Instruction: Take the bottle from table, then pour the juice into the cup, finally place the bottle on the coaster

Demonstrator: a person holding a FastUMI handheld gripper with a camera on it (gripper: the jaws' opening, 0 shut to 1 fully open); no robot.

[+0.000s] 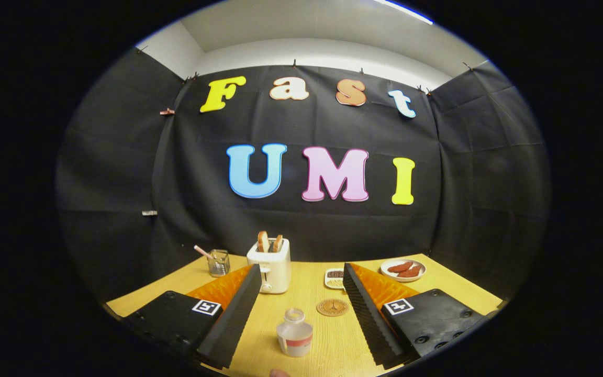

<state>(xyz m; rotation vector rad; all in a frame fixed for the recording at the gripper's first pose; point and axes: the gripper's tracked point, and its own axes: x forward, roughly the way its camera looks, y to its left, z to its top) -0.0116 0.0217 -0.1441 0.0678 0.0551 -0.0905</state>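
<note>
Nearest, the bottle (294, 333) stands uncapped between the spread jaws of the gripper (301, 319); I'd close level on its body, upright.

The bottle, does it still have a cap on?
No, the bottle stands uncapped with an open neck on the table, between the open gripper's fingers.

Cloth-walled booth, breakfast table (312, 293), toaster (271, 266)

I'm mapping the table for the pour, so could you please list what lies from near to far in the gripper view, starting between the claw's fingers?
The claw is open. Near to far: bottle between its fingers → coaster → toaster, far back by the wall.
</note>
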